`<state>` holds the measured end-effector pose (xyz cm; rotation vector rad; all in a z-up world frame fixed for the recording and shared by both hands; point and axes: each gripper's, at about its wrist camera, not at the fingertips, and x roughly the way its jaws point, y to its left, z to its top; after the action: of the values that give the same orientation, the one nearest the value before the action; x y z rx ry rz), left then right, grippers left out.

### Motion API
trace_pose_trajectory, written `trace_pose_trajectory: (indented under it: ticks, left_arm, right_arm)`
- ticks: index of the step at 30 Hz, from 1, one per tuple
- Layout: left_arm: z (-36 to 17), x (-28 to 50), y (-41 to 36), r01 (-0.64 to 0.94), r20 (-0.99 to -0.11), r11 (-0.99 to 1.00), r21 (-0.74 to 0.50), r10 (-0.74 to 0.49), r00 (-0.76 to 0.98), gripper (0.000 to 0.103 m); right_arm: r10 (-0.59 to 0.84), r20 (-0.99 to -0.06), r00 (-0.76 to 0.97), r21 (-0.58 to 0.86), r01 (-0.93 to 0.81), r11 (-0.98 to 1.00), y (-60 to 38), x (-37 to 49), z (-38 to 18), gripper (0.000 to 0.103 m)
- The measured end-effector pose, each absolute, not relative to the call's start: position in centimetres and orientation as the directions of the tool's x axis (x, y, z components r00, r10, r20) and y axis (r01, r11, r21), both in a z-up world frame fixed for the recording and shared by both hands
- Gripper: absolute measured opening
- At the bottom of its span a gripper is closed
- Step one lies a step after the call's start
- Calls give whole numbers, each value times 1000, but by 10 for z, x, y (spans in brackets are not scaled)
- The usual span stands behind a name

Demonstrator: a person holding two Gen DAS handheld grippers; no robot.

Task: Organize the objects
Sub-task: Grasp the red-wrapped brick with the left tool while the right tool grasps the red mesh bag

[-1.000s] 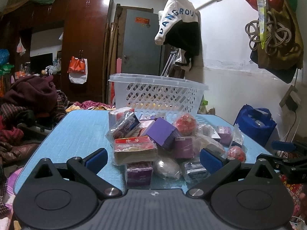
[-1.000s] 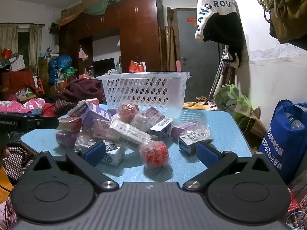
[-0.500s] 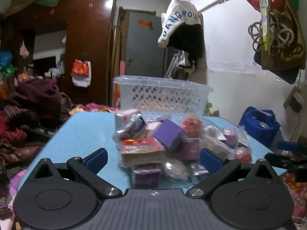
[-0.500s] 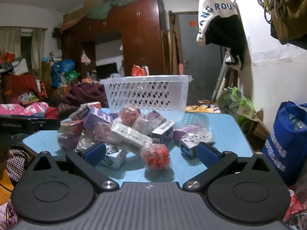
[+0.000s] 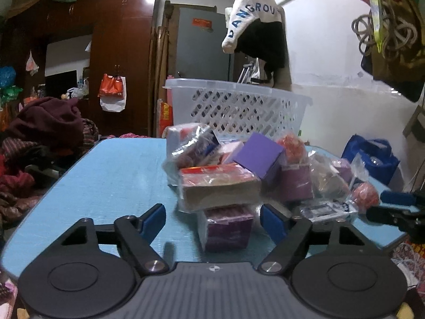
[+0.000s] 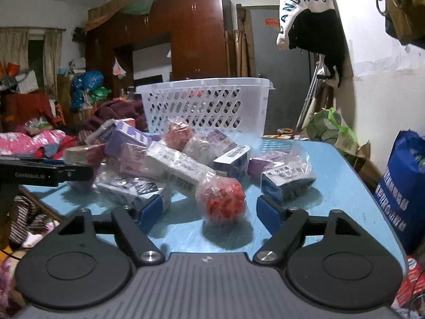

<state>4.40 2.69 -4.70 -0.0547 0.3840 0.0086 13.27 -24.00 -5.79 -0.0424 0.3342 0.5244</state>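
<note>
A pile of wrapped boxes and balls lies on a blue table. In the left wrist view my left gripper is open, its blue pads either side of a small purple box under a red-and-tan box. In the right wrist view my right gripper is open around a red ball in clear wrap. A white perforated basket stands behind the pile; it also shows in the right wrist view.
A blue bag hangs by the table's right edge. Clothes are heaped left of the table. The right gripper's fingers show at the right of the left wrist view. A wardrobe and door stand behind.
Both grippers have moved forward toward the pile. The purple box now sits between the left pads and the red ball between the right pads. Both stay open.
</note>
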Motion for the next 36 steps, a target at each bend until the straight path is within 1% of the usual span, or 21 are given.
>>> trace_pose_trajectory:
  ticks: [1,2,3,4,5,7,8,10,11,12,13,14,19,24,25,26,27,28,32,36]
  left_arm:
    - [-49,45,26,-25,-372,999,-46,6,928,75]
    - [-50,46,26,-28,-367,999,-45,10,930,68]
    - [-51,47,26,-26,-369,999,-47,7,930,56]
    - [-52,48,27,-17,-375,999,-52,-4,927,52]
    - [-53,48,28,-13,-381,999,-51,-8,925,52]
    - [-54,46,27,-35,-371,999,-22,25,928,56]
    - [-53,45,27,-52,-362,998,-18,42,931,60]
    - [-49,43,30,-45,-342,998,-44,27,939,69]
    - [-47,43,31,-30,-337,998,-54,10,942,78]
    - [-46,43,31,-26,-334,998,-55,6,943,85]
    - [-45,43,31,-34,-331,998,-48,17,943,85]
    - [-45,44,31,-43,-334,998,-40,27,942,85]
    - [-46,47,39,-61,-343,996,-61,36,939,85]
    - [-42,48,45,-61,-311,992,-110,24,950,85]
    - [-41,48,45,-58,-304,991,-124,18,953,82]
    - [-40,49,46,-50,-302,990,-134,7,953,69]
    - [-40,50,46,-32,-305,989,-144,-13,952,66]
    - [-40,51,45,-26,-306,989,-148,-21,952,65]
    - [-39,44,44,-16,-277,989,-149,-26,960,65]
    - [-24,36,51,24,-232,981,-193,-69,970,65]
  right_arm:
    - [479,-326,815,39,-494,869,-239,135,-59,71]
    - [477,-333,813,39,-494,869,-238,137,-59,68]
    - [477,-338,811,37,-494,868,-238,139,-61,66]
    - [472,-341,813,34,-491,870,-238,139,-61,60]
    - [466,-342,816,31,-486,873,-239,139,-62,59]
    - [474,-338,813,45,-489,871,-242,137,-61,60]
    - [477,-334,813,52,-489,871,-245,136,-60,60]
    - [473,-334,816,44,-487,872,-243,136,-59,61]
    - [471,-337,815,40,-488,872,-243,136,-59,65]
    - [471,-338,815,38,-488,872,-241,136,-58,67]
    - [472,-337,814,39,-489,871,-240,136,-58,70]
    - [475,-338,813,39,-492,870,-240,136,-58,72]
    - [482,-339,808,45,-498,866,-240,138,-58,73]
    - [484,-334,809,56,-495,867,-240,140,-56,73]
    - [484,-336,808,55,-496,867,-239,141,-56,73]
    - [484,-343,805,52,-499,865,-238,142,-56,71]
    - [486,-349,801,47,-503,863,-236,142,-57,66]
    - [486,-354,799,42,-505,862,-235,142,-57,50]
    - [490,-345,800,46,-507,861,-238,138,-56,48]
    - [496,-311,810,53,-507,860,-245,134,-41,48]
